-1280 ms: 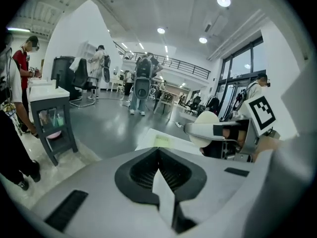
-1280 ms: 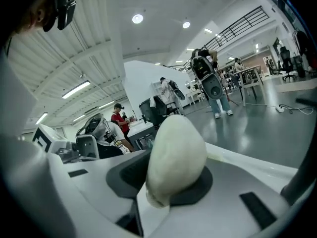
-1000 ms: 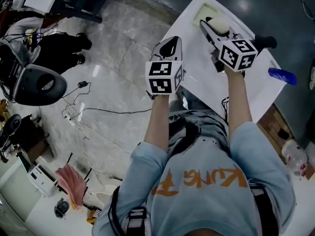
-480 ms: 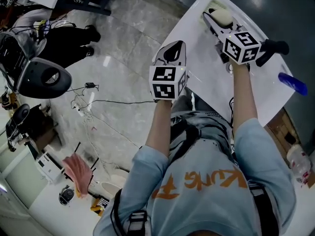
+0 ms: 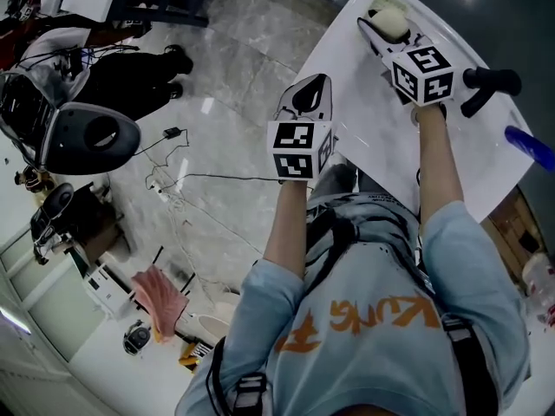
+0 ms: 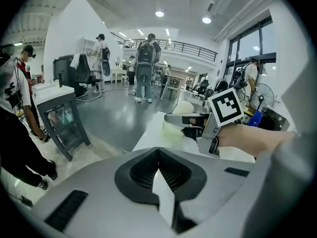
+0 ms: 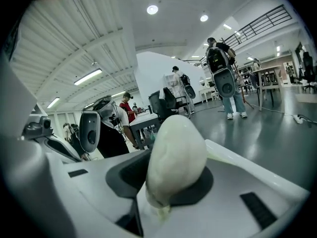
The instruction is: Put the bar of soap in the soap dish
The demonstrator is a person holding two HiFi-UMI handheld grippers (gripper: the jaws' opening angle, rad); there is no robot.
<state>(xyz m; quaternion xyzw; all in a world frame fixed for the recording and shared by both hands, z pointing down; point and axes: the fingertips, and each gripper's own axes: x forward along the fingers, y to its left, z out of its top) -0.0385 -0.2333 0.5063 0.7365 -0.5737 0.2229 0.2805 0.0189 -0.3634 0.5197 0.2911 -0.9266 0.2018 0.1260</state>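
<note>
Soap (image 5: 392, 24) | nearer soap dish (image 5: 376, 3) than before | right gripper (image 5: 385, 31) fingers grasping it | left gripper (image 5: 310, 92) fingers clenched, empty

cream-white bar of soap (image 7: 176, 157), pale green soap dish (image 6: 171, 132), glossy white counter (image 5: 373, 137), black-and-white square-patterned marker cubes (image 5: 422, 74).

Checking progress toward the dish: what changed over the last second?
The right gripper, shut on the soap, brought it a little closer to the dish. Its grip held; the left gripper stayed shut and empty.
</note>
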